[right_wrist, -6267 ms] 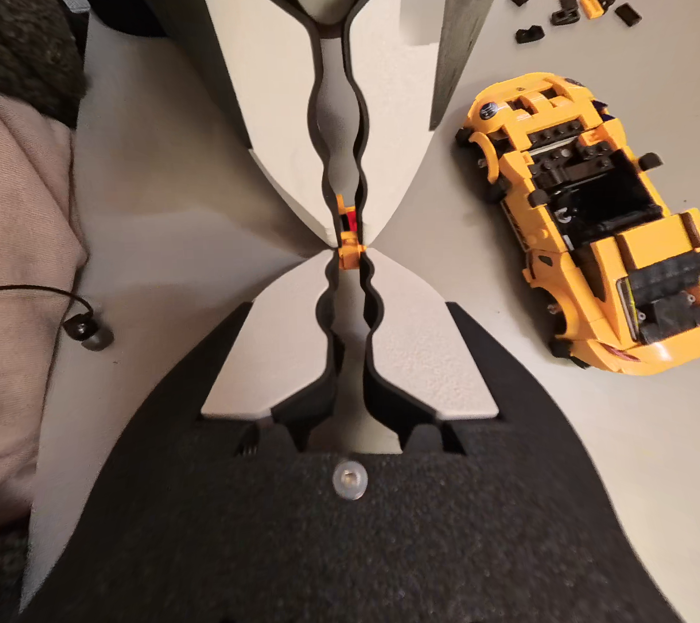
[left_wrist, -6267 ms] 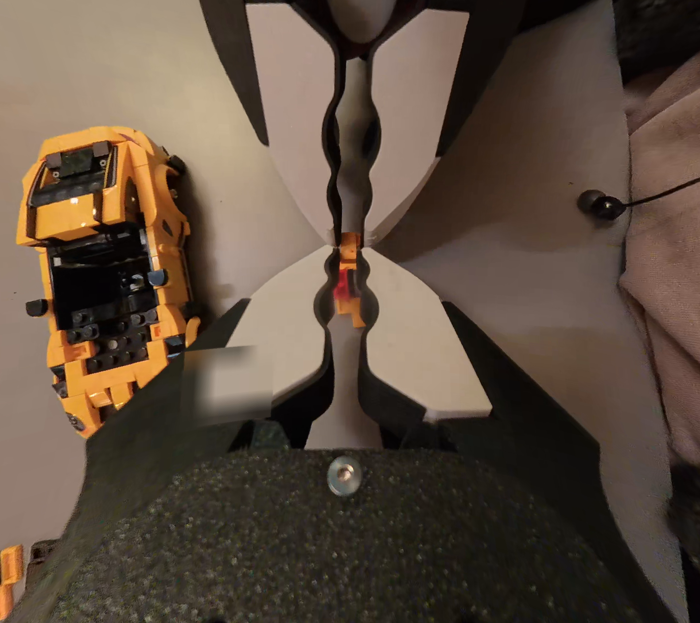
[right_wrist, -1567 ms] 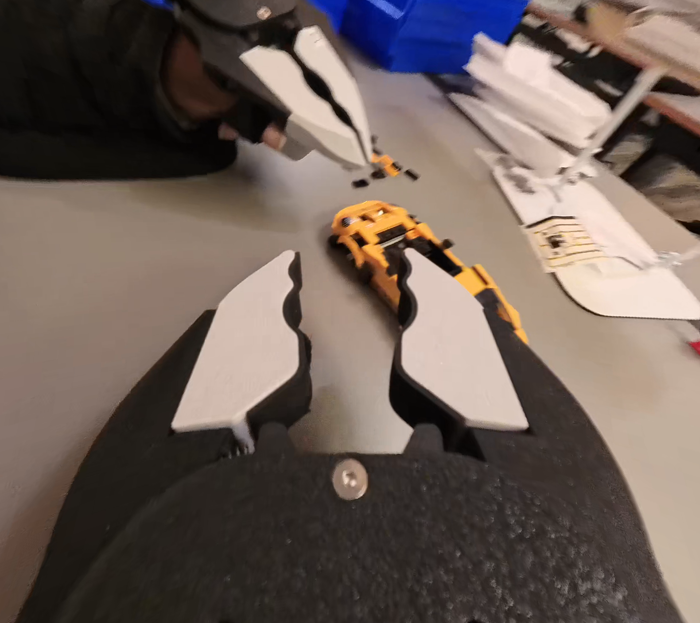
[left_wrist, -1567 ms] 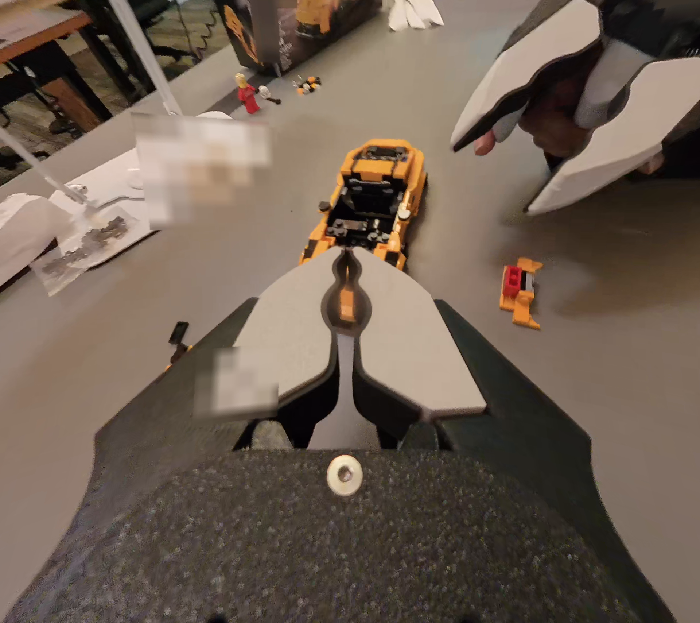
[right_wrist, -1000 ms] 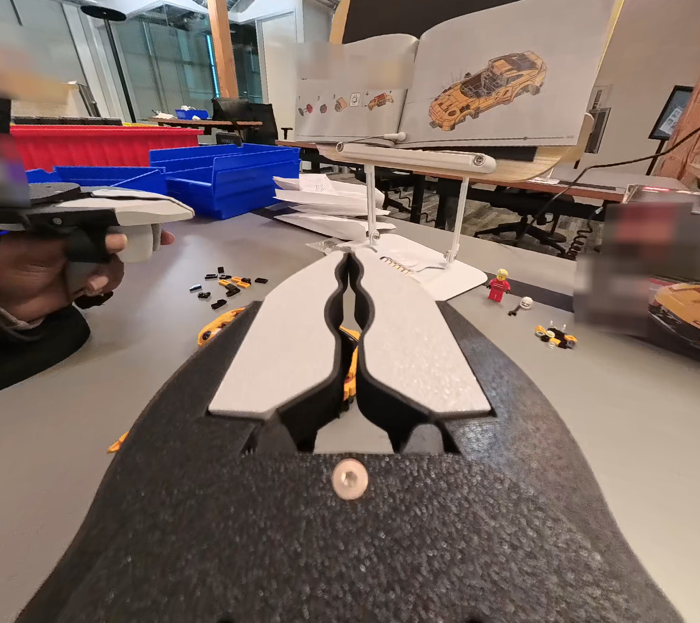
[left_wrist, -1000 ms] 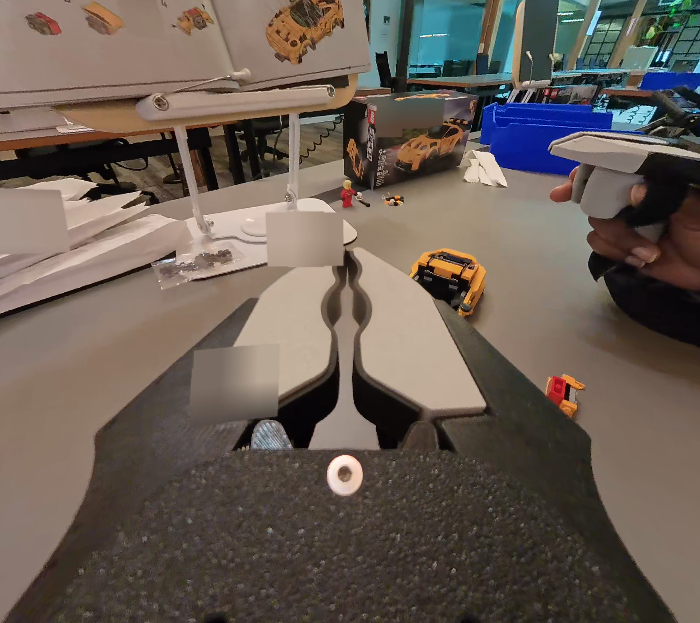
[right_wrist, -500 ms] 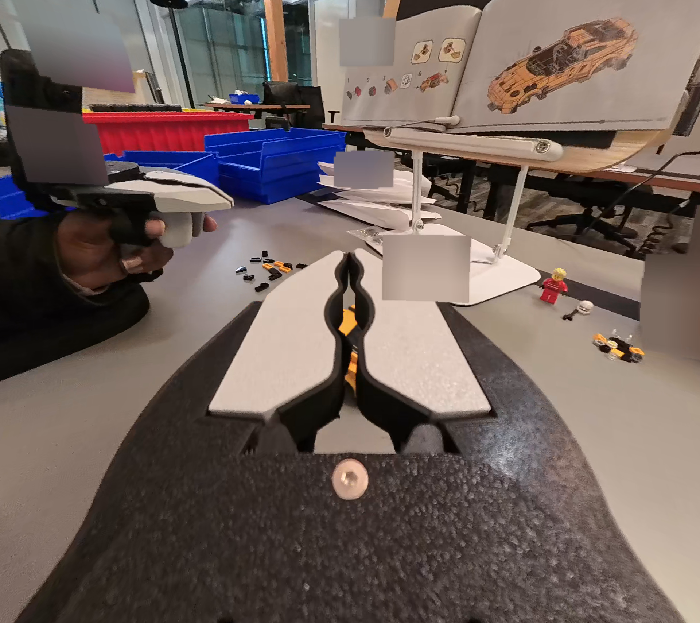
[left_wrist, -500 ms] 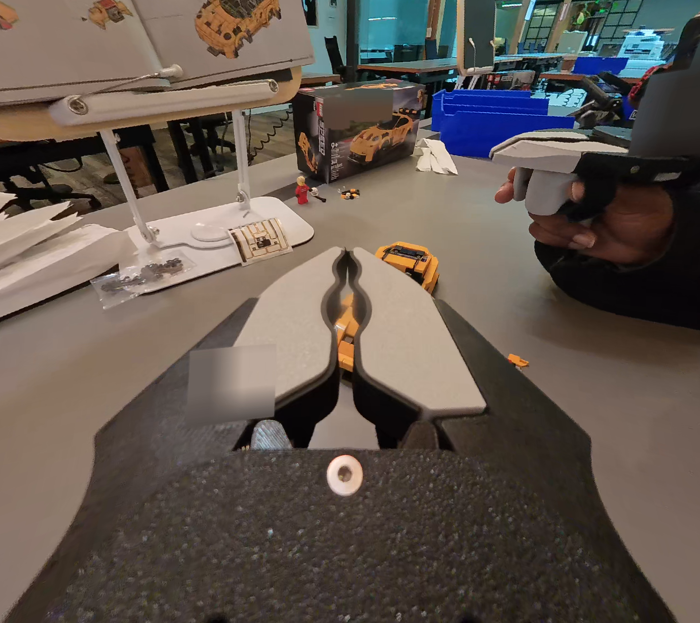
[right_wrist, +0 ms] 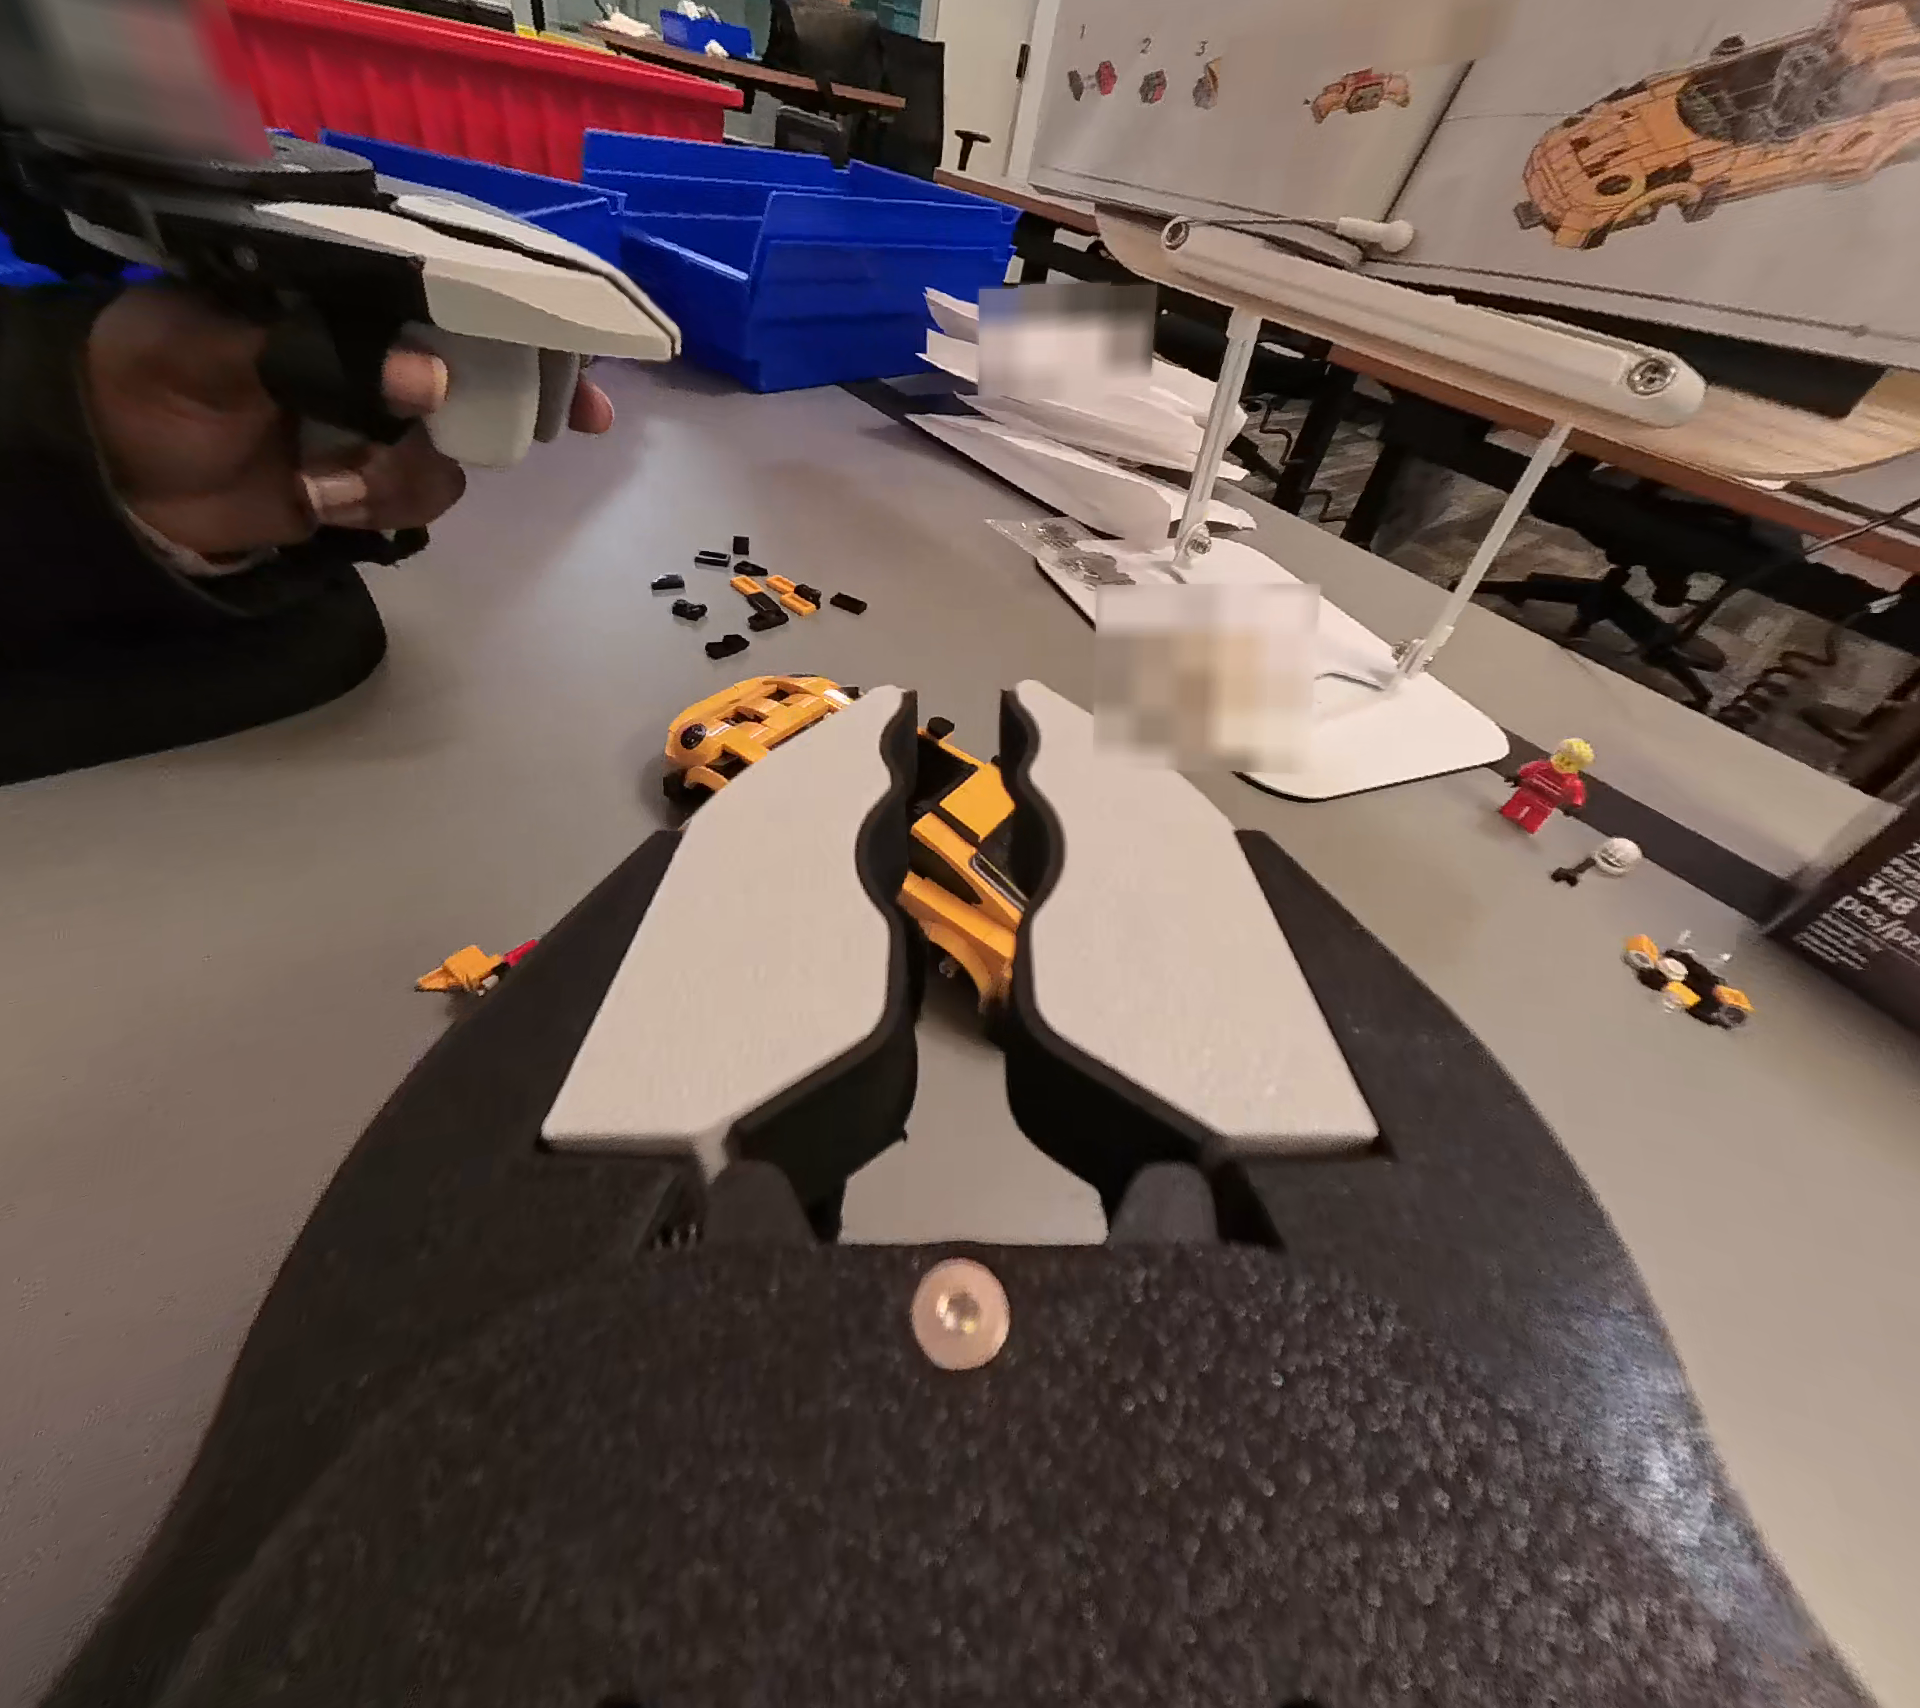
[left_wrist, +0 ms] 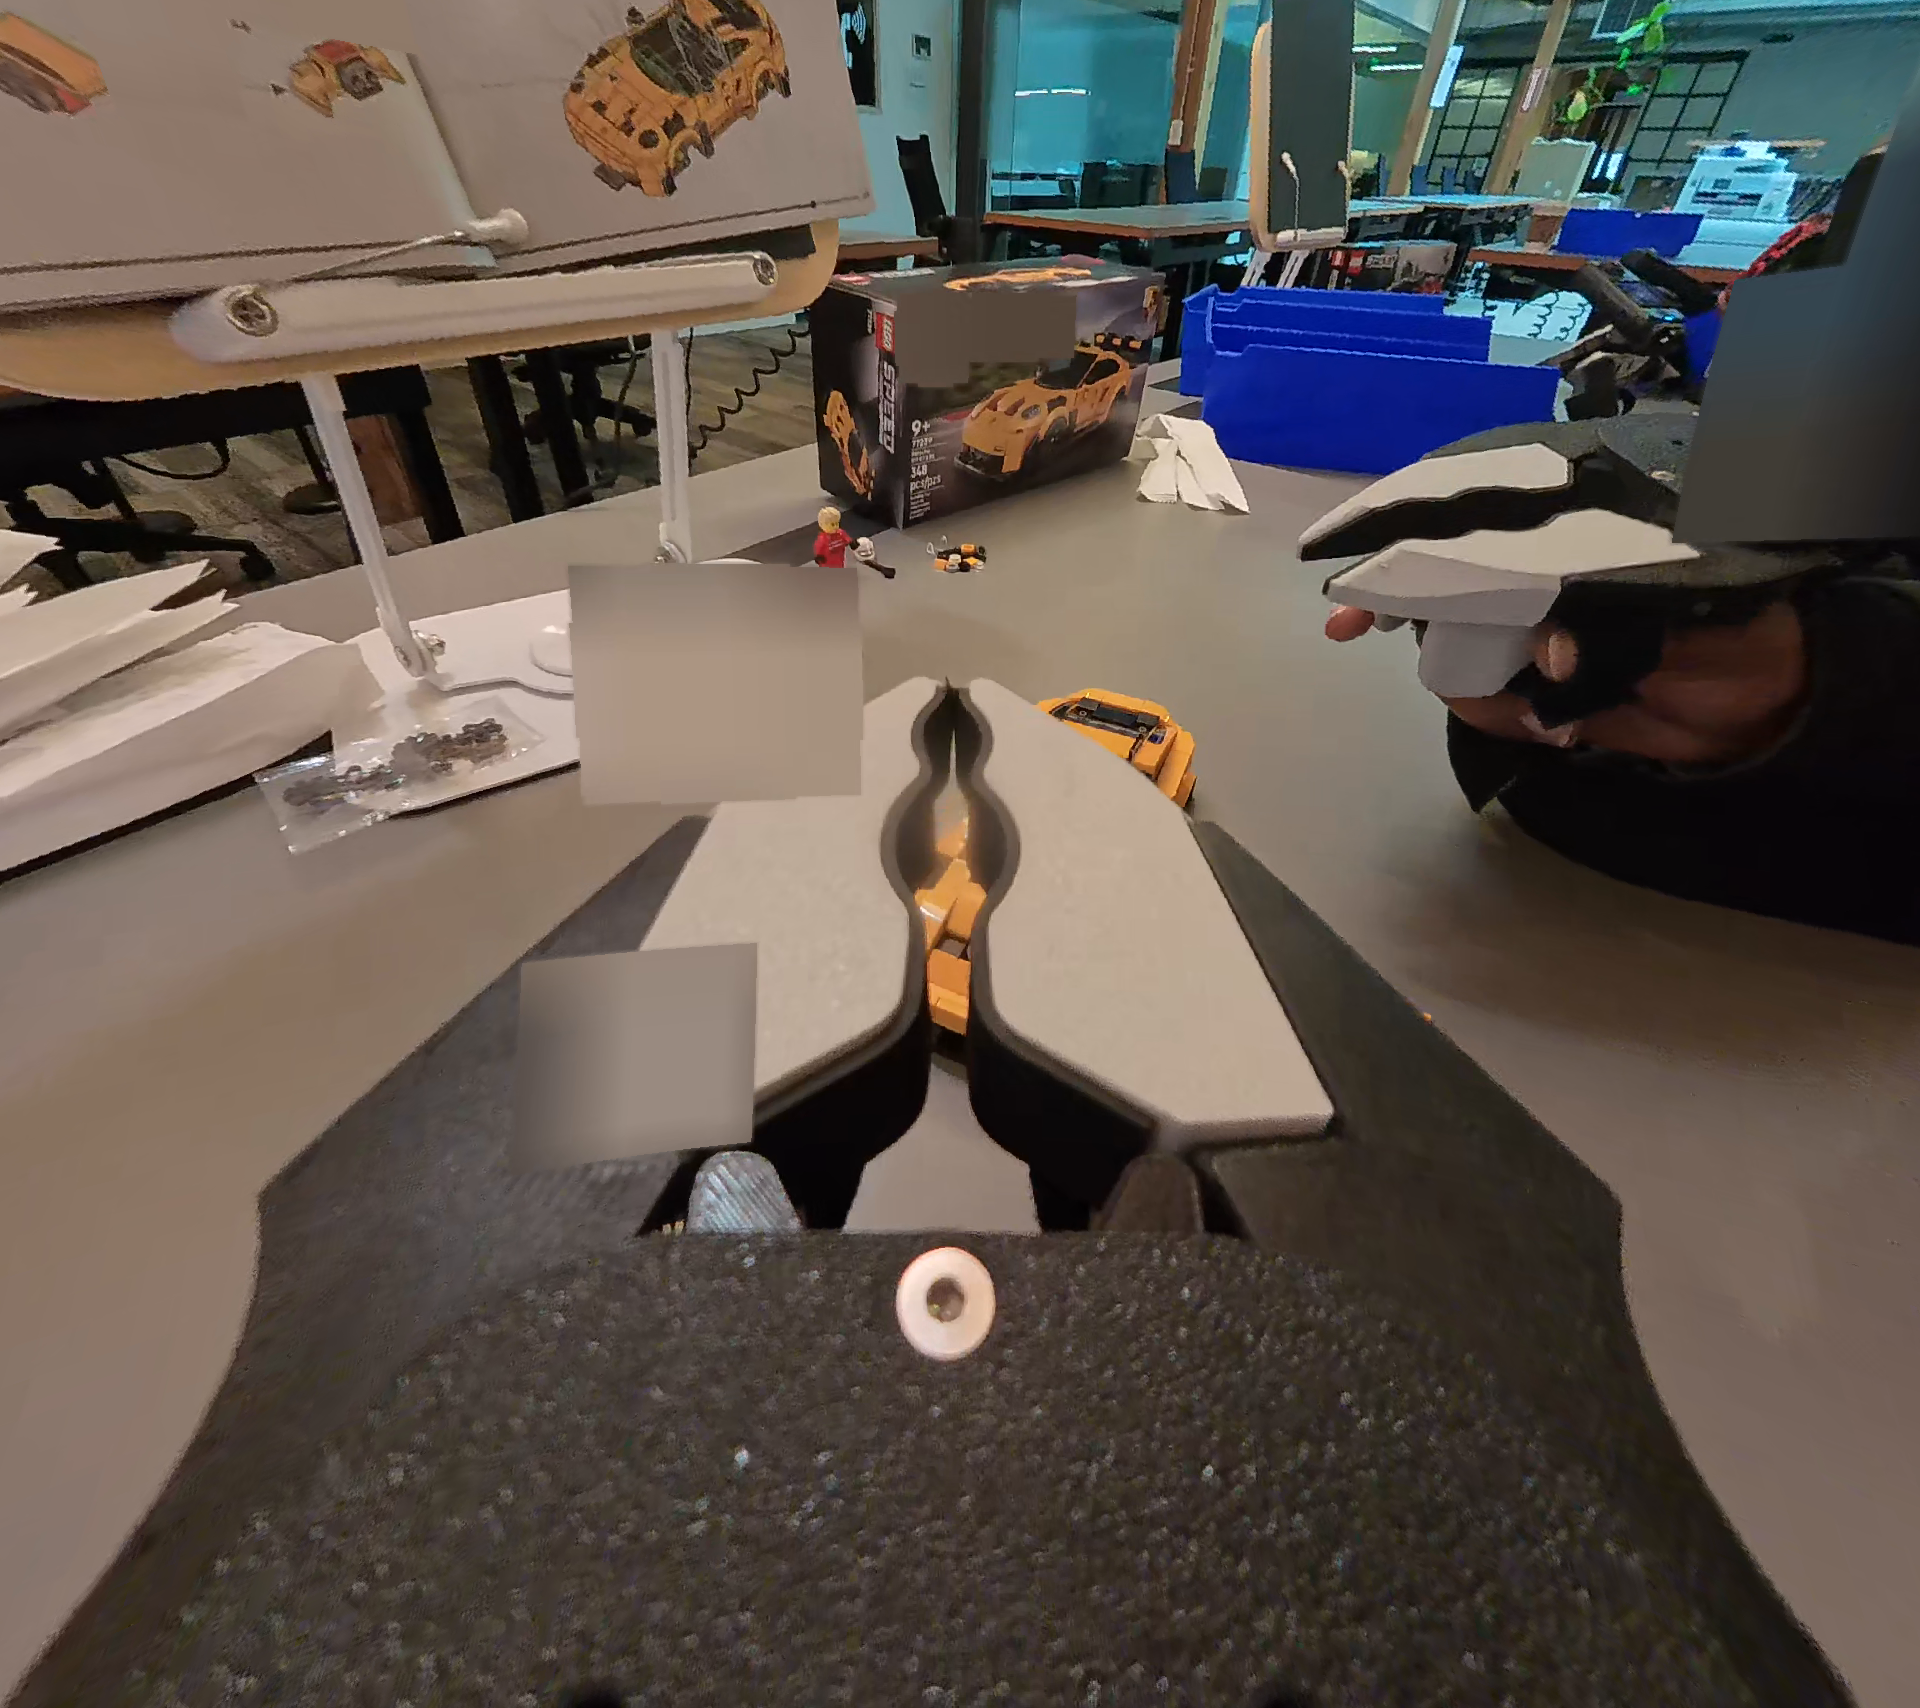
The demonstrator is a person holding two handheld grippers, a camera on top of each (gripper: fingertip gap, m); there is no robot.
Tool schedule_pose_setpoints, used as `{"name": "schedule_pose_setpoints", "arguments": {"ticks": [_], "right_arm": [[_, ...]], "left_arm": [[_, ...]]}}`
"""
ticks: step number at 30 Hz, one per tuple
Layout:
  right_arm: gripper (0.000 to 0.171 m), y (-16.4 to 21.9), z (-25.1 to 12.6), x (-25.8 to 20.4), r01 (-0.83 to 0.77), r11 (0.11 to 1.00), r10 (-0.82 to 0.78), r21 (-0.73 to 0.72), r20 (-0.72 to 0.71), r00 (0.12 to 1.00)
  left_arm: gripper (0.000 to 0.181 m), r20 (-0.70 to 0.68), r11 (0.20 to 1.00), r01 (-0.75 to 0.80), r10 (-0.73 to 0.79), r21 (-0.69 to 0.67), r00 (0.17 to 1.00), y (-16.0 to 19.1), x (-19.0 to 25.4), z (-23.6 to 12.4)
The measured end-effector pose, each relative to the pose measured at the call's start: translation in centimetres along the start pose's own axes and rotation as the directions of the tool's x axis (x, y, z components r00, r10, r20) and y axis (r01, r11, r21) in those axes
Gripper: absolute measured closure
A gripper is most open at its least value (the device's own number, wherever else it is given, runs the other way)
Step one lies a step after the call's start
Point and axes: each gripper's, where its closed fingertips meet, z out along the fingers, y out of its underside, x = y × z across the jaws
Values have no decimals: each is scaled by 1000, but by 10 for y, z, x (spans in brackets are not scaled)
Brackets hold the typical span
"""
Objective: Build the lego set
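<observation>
The orange Lego car [left_wrist: 1127, 723] stands on the grey table [left_wrist: 312, 983]; it also shows in the right wrist view [right_wrist: 748, 723]. My left gripper [left_wrist: 948, 694] is shut and empty, held above the table with the car just beyond and below its fingers. In the right wrist view it [right_wrist: 582, 308] hangs in the air at the upper left. My right gripper [right_wrist: 961, 692] is slightly open and empty, with the car showing through the gap. A small orange-and-red sub-assembly [right_wrist: 473, 967] lies on the table left of the right gripper.
Loose black and orange pieces [right_wrist: 758, 598] lie beyond the car. An instruction booklet on a white stand [right_wrist: 1558, 100], a red minifigure [right_wrist: 1548, 785], a small orange-black assembly [right_wrist: 1688, 993], the set's box [left_wrist: 987, 391], blue bins [left_wrist: 1371, 391] and a parts bag [left_wrist: 395, 759] ring the work area. The grippers' ends are close to 15 cm from one another.
My right gripper's jaws have parted a little; they were shut half a second ago. Both views have dipped toward the car. The sub-assembly both grippers held earlier lies on the table.
</observation>
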Motion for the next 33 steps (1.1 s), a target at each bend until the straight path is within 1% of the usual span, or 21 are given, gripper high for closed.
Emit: {"name": "schedule_pose_setpoints", "arguments": {"ticks": [5, 10, 17, 30, 31, 33], "right_arm": [[155, 2, 0, 3, -40, 999, 40, -1, -2, 999], [154, -1, -1, 4, -23, 1000, 23, 9, -19, 1000], [156, -18, -11, 16, -13, 996, 22, 92, -92, 995], [156, -13, -9, 13, -6, 998, 11, 65, -77, 997], [156, -12, -8, 13, -5, 998, 10, 62, -75, 997], [156, -11, -8, 11, -2, 998, 6, 57, -67, 998]], "left_arm": [[181, 3, 1000, 3, -3, 2, 1000, -1, 0, -1], [181, 10, 1000, -12, 11, 8, 1000, -2, 1, -2], [181, 36, 1000, -10, 10, 6, 999, -1, -4, -2], [181, 43, 1000, -17, 17, -2, 999, 1, -6, -1], [181, 43, 1000, -13, 13, -12, 999, 3, -6, -1], [181, 51, 997, 3, 1, -76, 999, 14, -9, 3]]}}
